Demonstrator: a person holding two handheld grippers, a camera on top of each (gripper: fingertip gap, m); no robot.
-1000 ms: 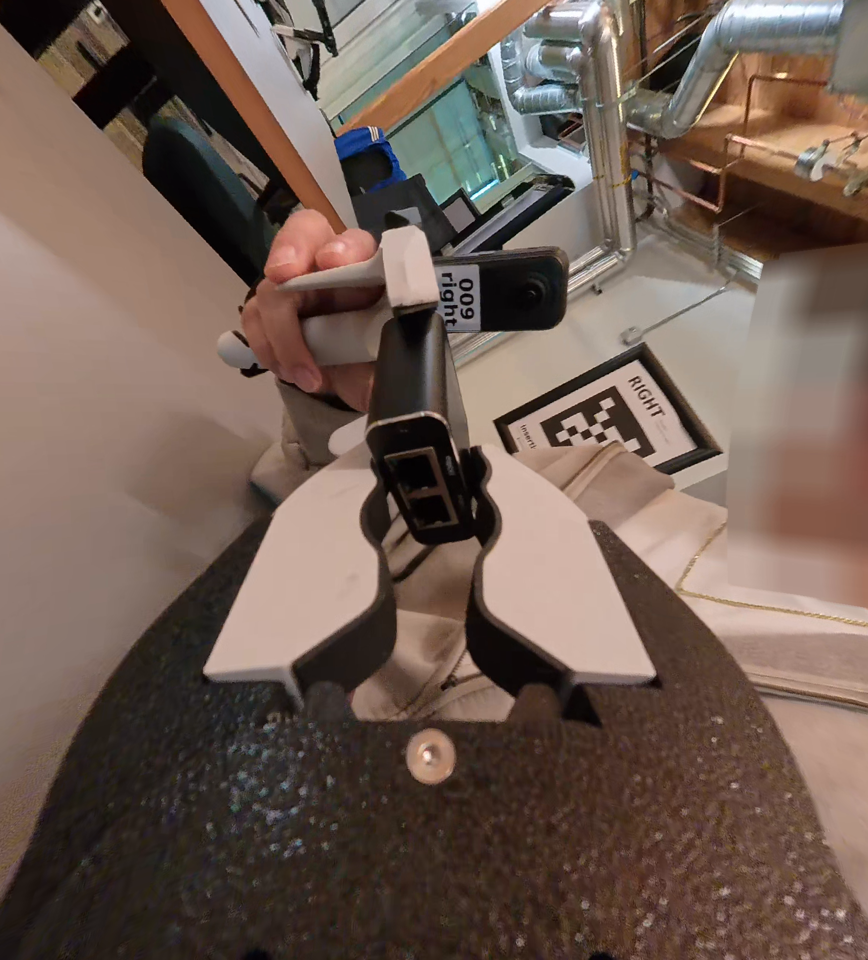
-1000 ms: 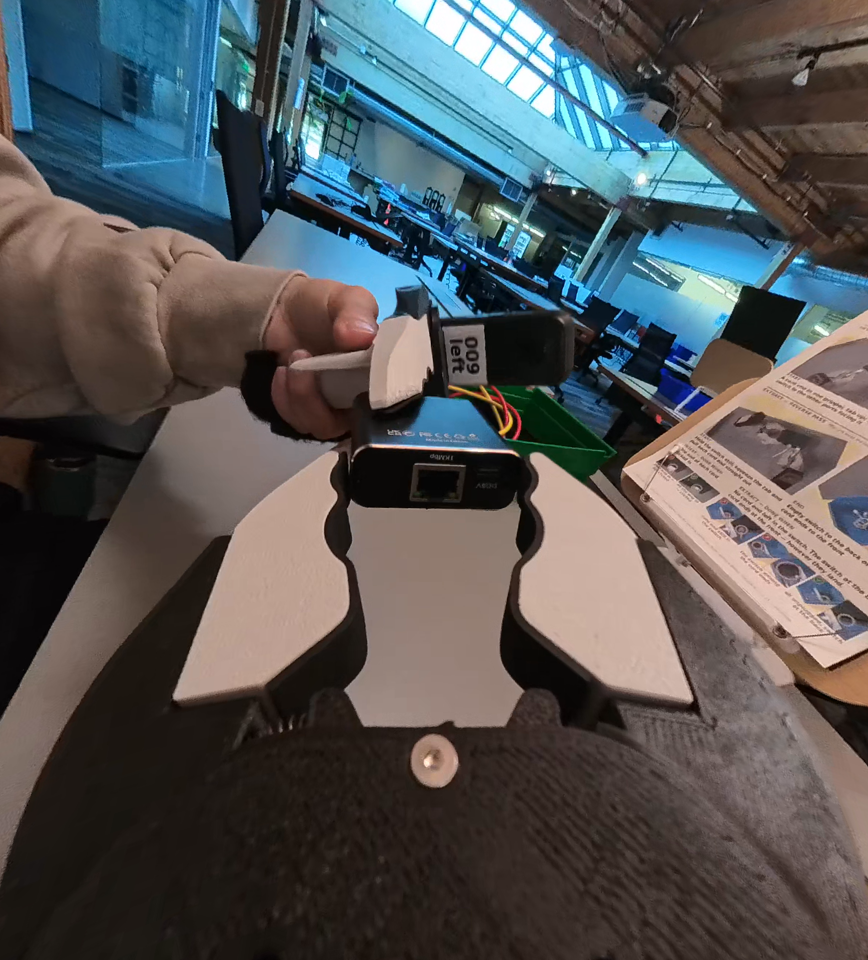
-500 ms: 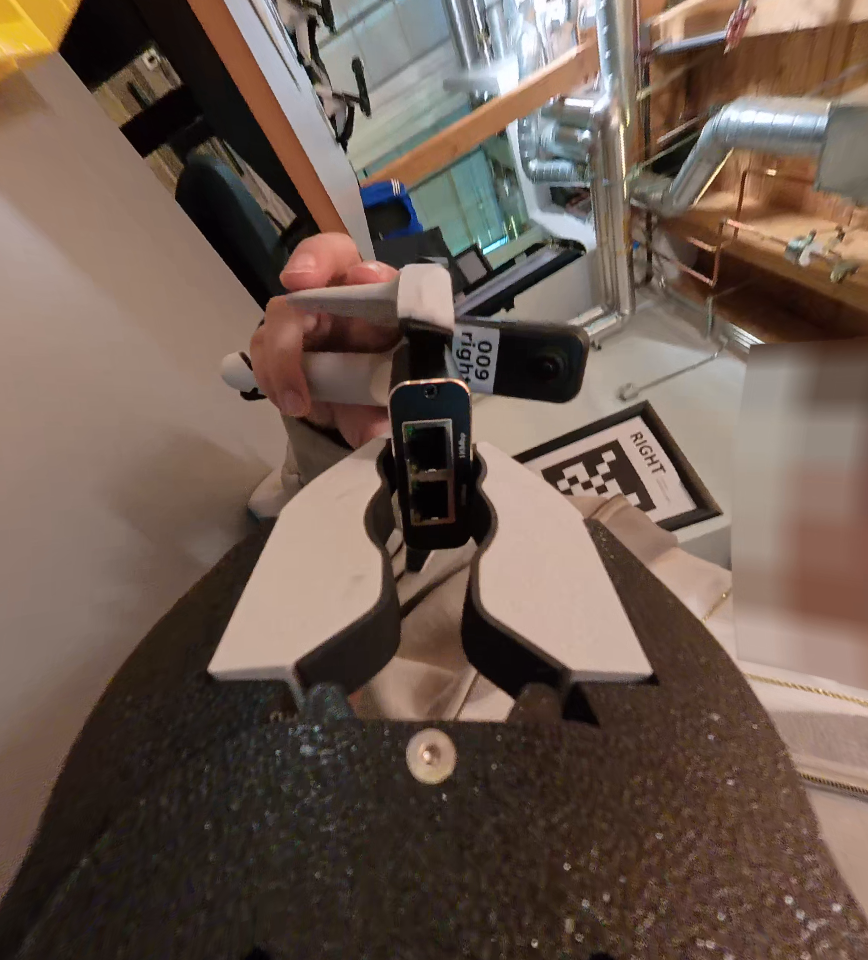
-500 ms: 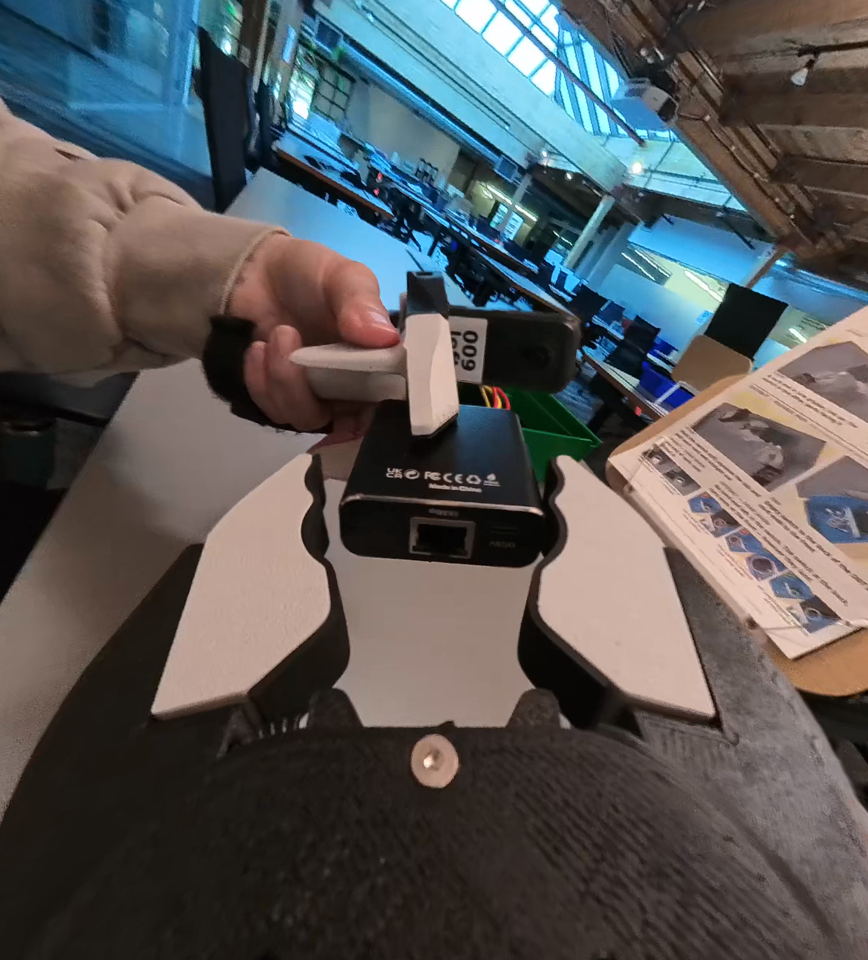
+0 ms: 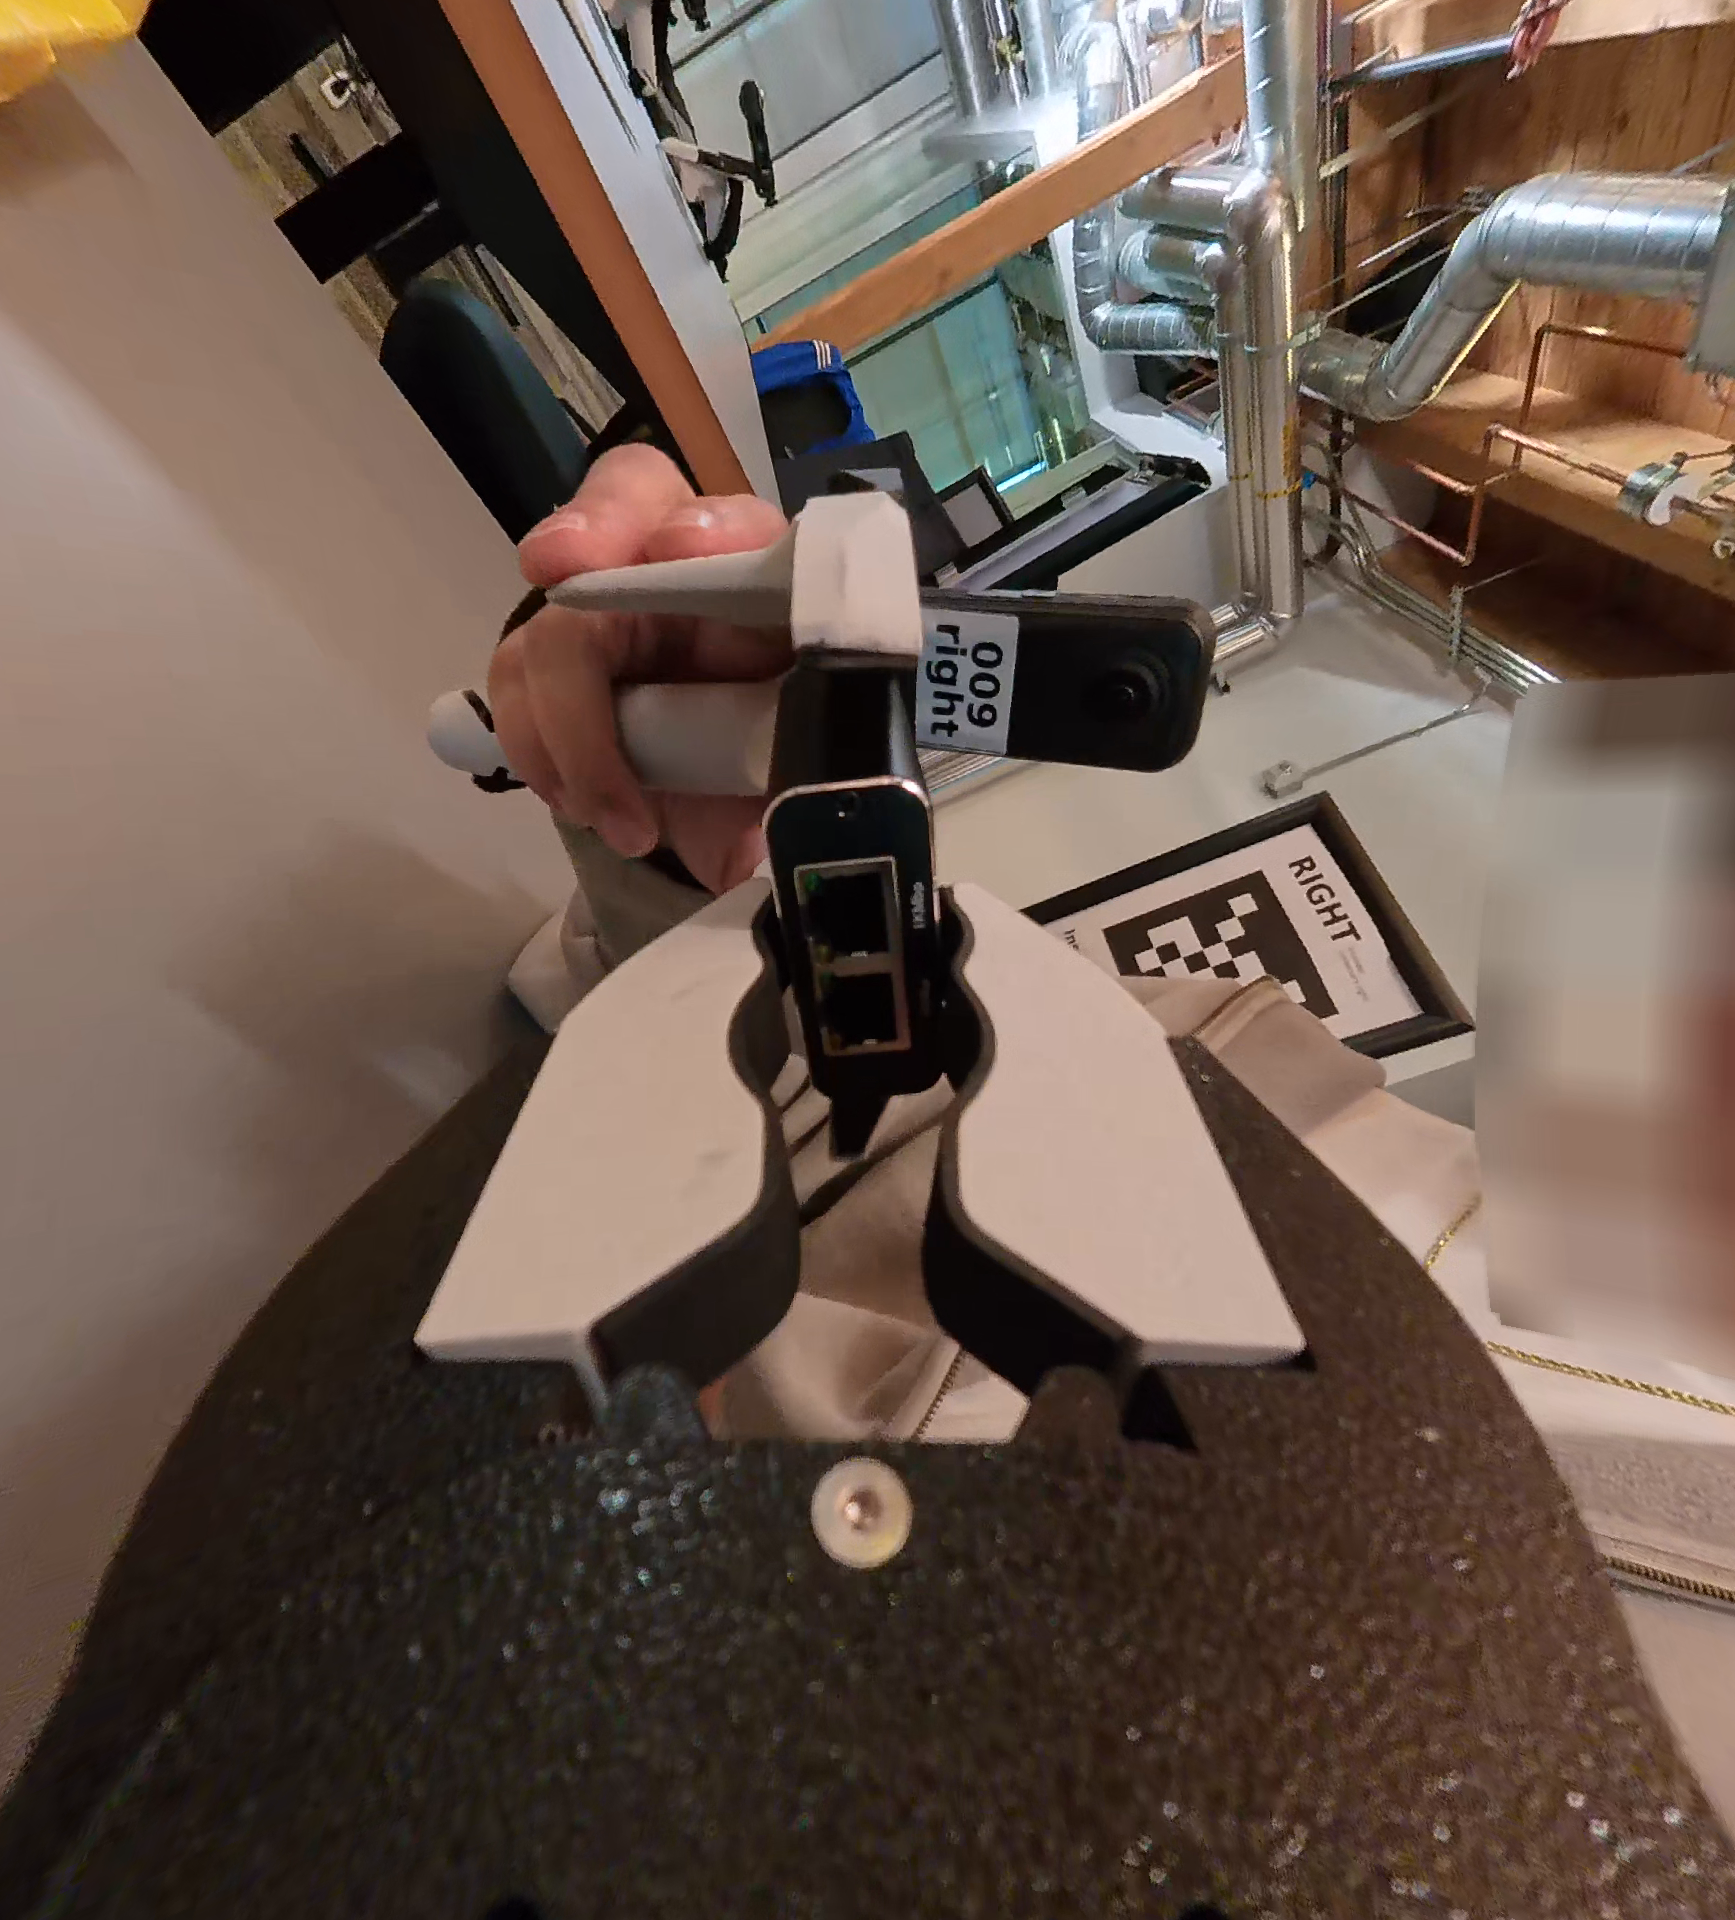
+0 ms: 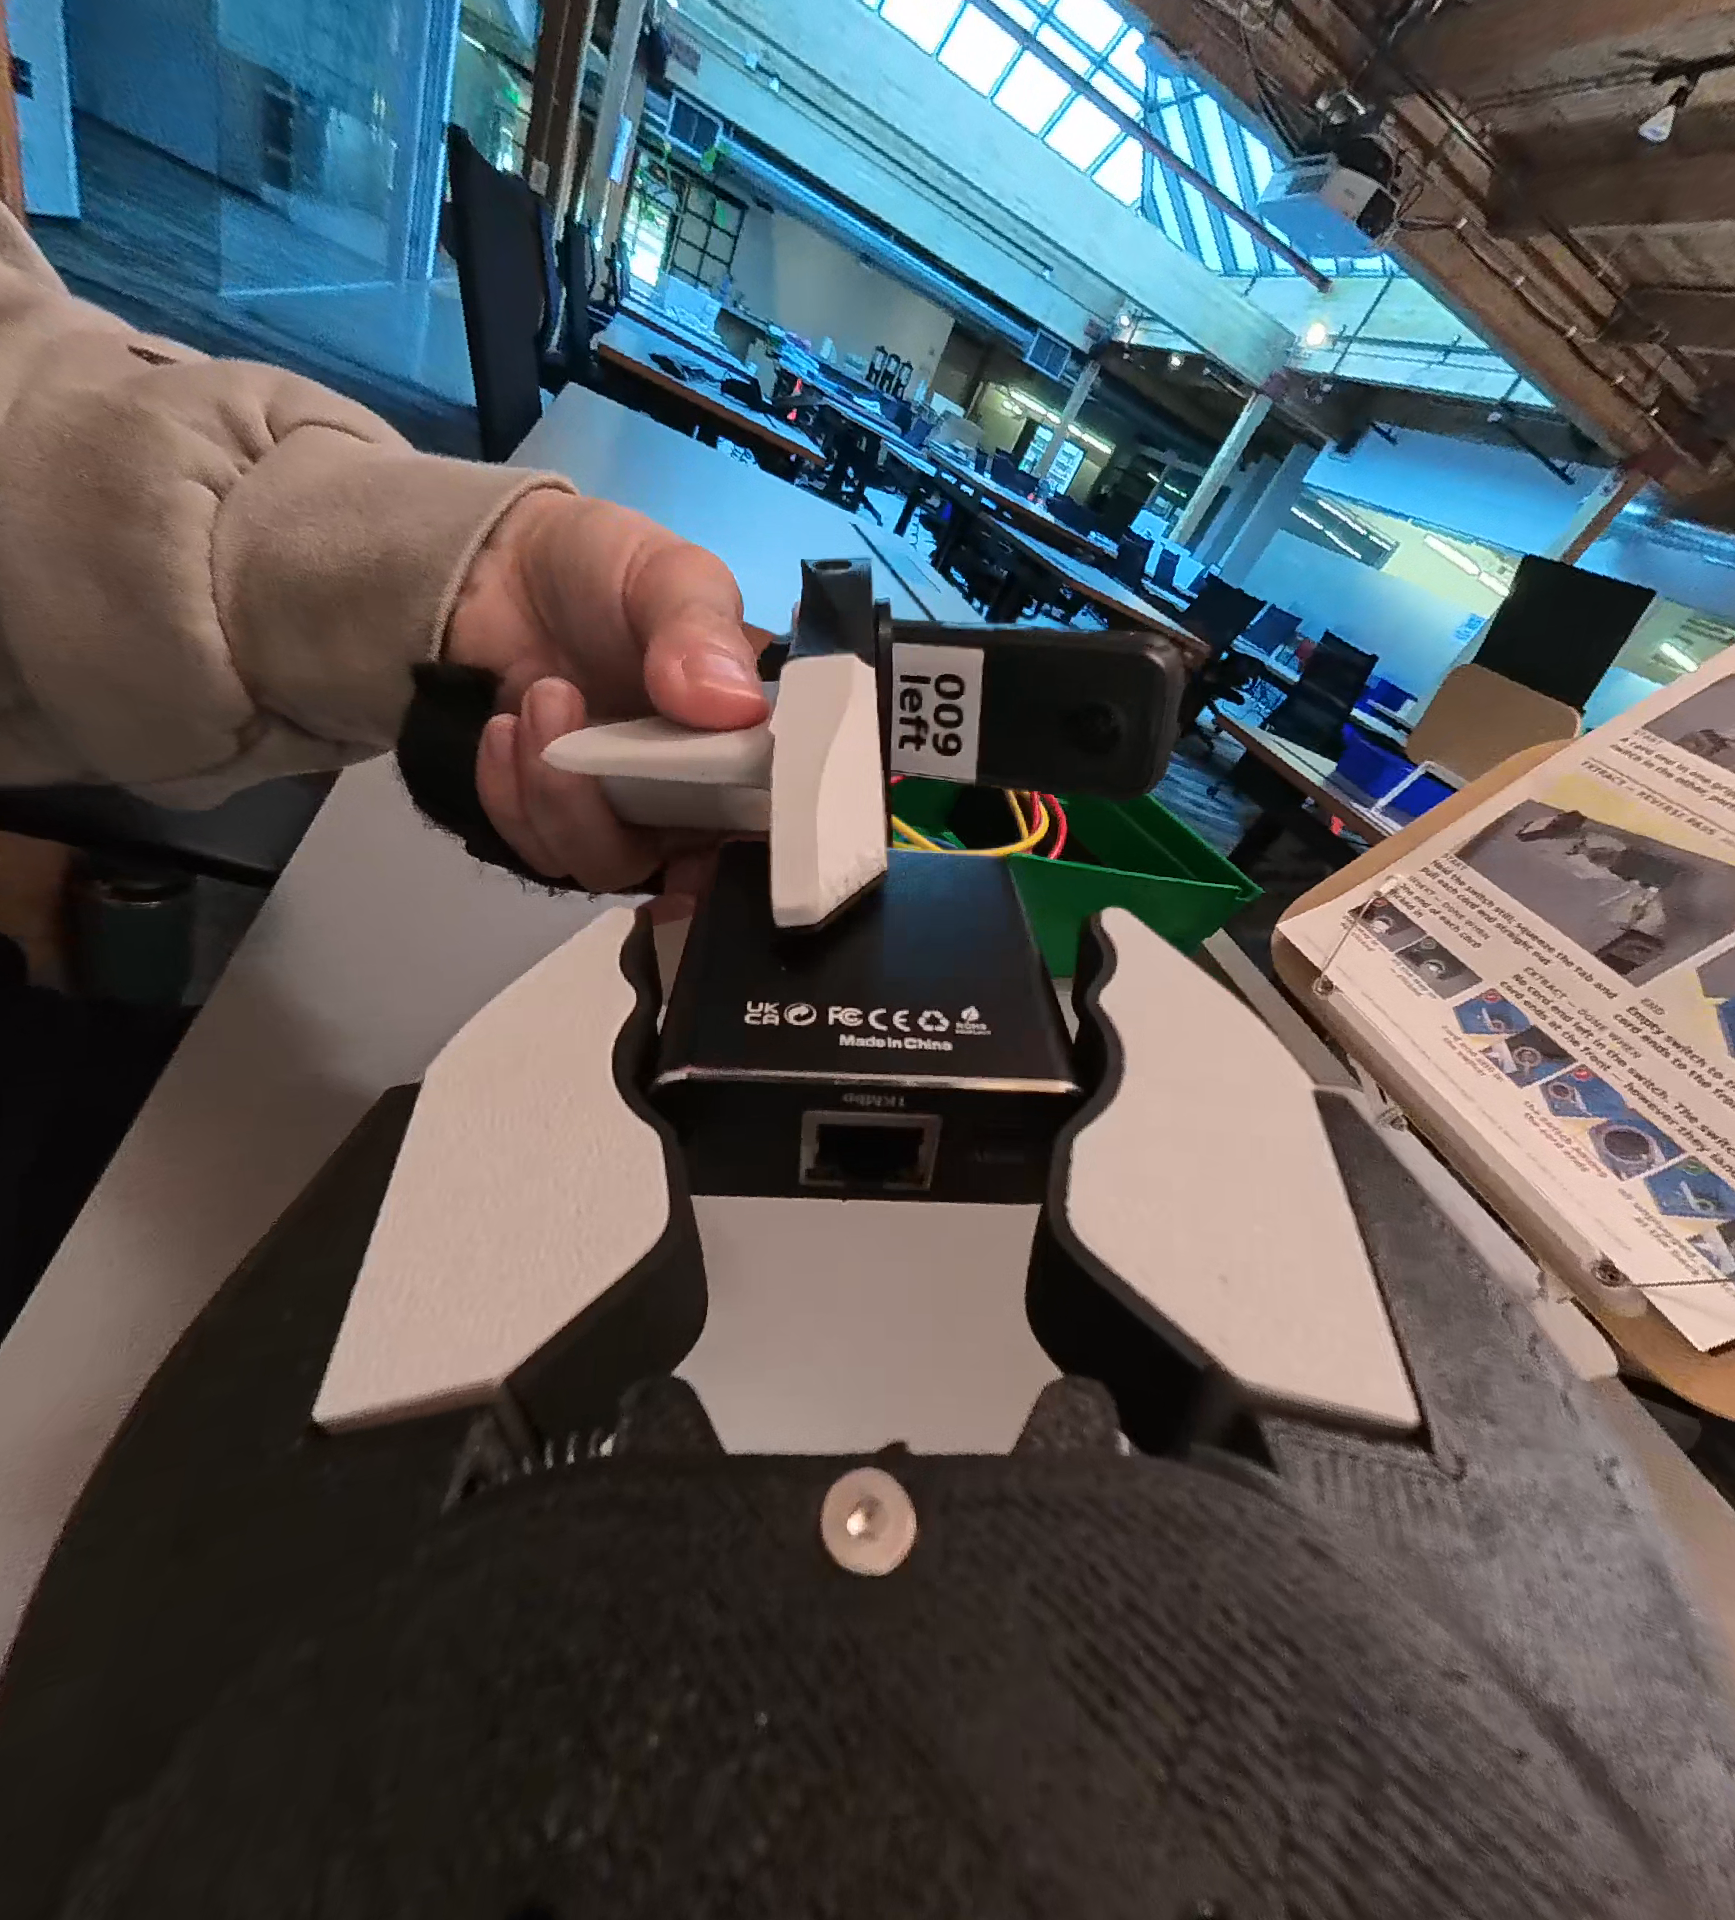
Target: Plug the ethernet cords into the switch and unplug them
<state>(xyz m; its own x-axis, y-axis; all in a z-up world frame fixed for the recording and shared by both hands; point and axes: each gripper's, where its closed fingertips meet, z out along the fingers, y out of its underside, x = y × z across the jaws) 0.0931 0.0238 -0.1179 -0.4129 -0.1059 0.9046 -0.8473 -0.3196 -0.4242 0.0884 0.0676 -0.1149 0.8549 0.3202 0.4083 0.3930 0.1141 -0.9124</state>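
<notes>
A small black switch (image 5: 855,940) is held in the air between both grippers. In the left wrist view its two-port end faces me, and both ports are empty. My left gripper (image 5: 858,977) is shut on its thin faces. In the right wrist view the switch (image 6: 863,1029) shows its single empty port and its top face. My right gripper (image 6: 868,945) is shut on its wide sides. The left gripper's white finger (image 6: 827,821) rests on top of the switch. Yellow and red cords (image 6: 1008,831) lie in a green bin.
The green bin (image 6: 1143,894) stands on the white table (image 6: 219,1143) behind the switch. An instruction sheet on a wooden board (image 6: 1621,1018) stands at the right. A framed marker card (image 5: 1258,935) lies on the table. A person's sleeve (image 6: 115,582) reaches in from the left. Both grippers' tips are close together, under 4 cm apart.
The switch has tilted and come closer to the right camera, so more of its top face shows. In the left wrist view its port end has turned to face me squarely.
</notes>
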